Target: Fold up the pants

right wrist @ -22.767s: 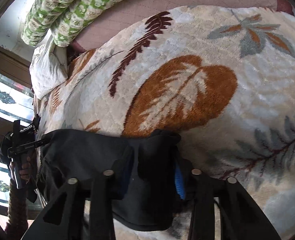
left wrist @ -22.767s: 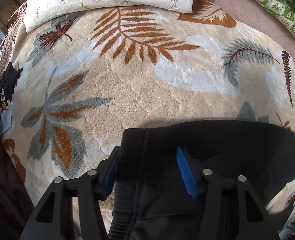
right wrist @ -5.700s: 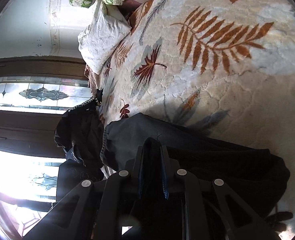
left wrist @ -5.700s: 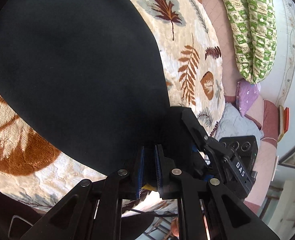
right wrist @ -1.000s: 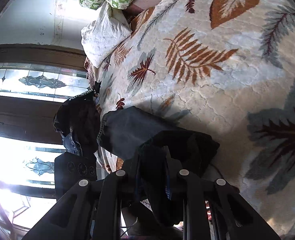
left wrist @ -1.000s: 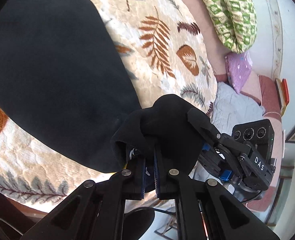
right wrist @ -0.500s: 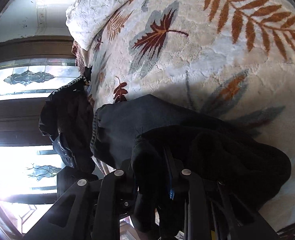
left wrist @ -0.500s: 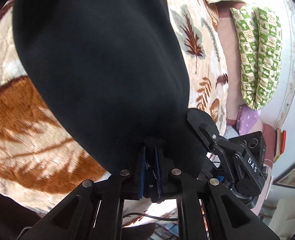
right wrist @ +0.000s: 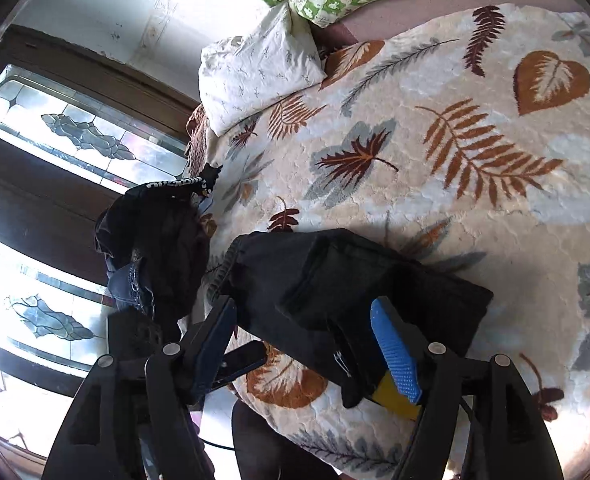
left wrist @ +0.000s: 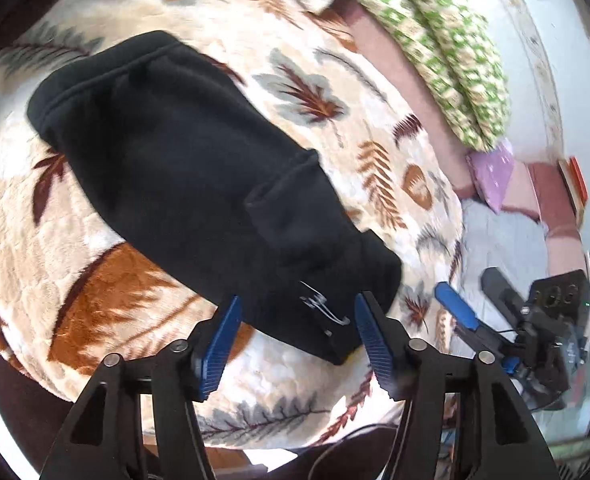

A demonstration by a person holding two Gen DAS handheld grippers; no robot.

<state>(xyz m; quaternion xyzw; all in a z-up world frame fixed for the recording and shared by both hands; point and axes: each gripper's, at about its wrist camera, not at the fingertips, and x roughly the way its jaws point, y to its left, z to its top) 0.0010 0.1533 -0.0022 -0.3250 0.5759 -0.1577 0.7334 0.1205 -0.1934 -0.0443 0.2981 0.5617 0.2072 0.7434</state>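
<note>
1. Left wrist view: I look down at the black pants (left wrist: 199, 168), lying folded into a thick bundle on the leaf-patterned blanket (left wrist: 107, 304) near the bed's edge. My left gripper (left wrist: 295, 340) hangs above the near end of the bundle, its jaws opening with nothing pinched; the cloth sits beyond the blue pads (left wrist: 219, 344), apart from them. The right gripper (left wrist: 467, 320) shows at the far right, off the cloth (its blue pad clear of it). I judge the fabric soft, fleecy and light, likely to slump and unfold if lifted by one layer, so any new hold should pinch all layers at a folded edge.

2. Right wrist view: the same pants (right wrist: 335, 288) lie by the blanket's (right wrist: 475, 216) near edge, waistband toward a dark heap of clothes (right wrist: 155, 240). My right gripper (right wrist: 307, 340), angled down, is spreading its jaws; the cloth lies beyond and between the pads, but nothing is squeezed. A white pillow (right wrist: 255, 76) rests well apart at the head of the bed.
</note>
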